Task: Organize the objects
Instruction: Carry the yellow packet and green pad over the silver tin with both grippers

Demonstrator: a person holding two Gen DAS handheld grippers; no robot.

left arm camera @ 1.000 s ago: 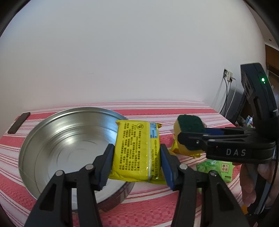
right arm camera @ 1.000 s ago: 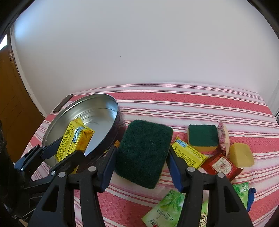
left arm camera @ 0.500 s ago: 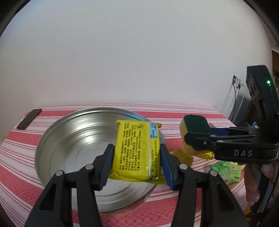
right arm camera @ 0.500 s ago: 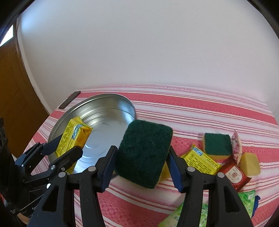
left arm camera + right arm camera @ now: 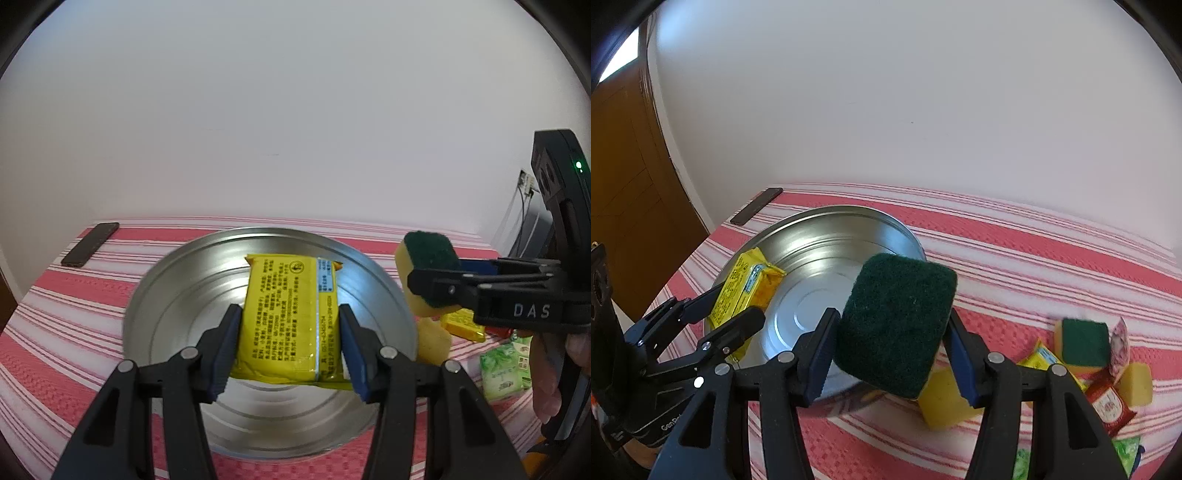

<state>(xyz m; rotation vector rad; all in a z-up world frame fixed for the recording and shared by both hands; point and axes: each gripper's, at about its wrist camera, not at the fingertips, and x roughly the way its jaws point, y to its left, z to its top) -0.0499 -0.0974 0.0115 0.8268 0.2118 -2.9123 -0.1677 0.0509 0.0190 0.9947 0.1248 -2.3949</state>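
Note:
A yellow printed packet (image 5: 291,321) hangs over the round metal tin (image 5: 177,295), and my left gripper (image 5: 288,347) is shut on its two long sides. My right gripper (image 5: 890,354) is shut on a sponge with a dark green scouring top (image 5: 897,325) and a yellow body, held above the tin's near right rim (image 5: 908,236). From the right wrist view, the left gripper (image 5: 731,314) and its packet (image 5: 746,284) sit over the tin's left edge. In the left wrist view, the right gripper (image 5: 436,284) and sponge (image 5: 428,258) are just right of the tin.
Right of the tin, loose items lie on the red-striped cloth: a second green-topped sponge (image 5: 1084,341), yellow sponge blocks (image 5: 942,398), a red packet (image 5: 1108,402), a yellow packet (image 5: 1039,358) and green packets (image 5: 502,373). A dark phone (image 5: 90,243) lies at the back left corner. A wooden door (image 5: 624,166) stands beyond.
Both grippers have moved left with their loads. The packet now hangs over the middle of the tin, and the sponge has come from beside the tin to above its right rim.

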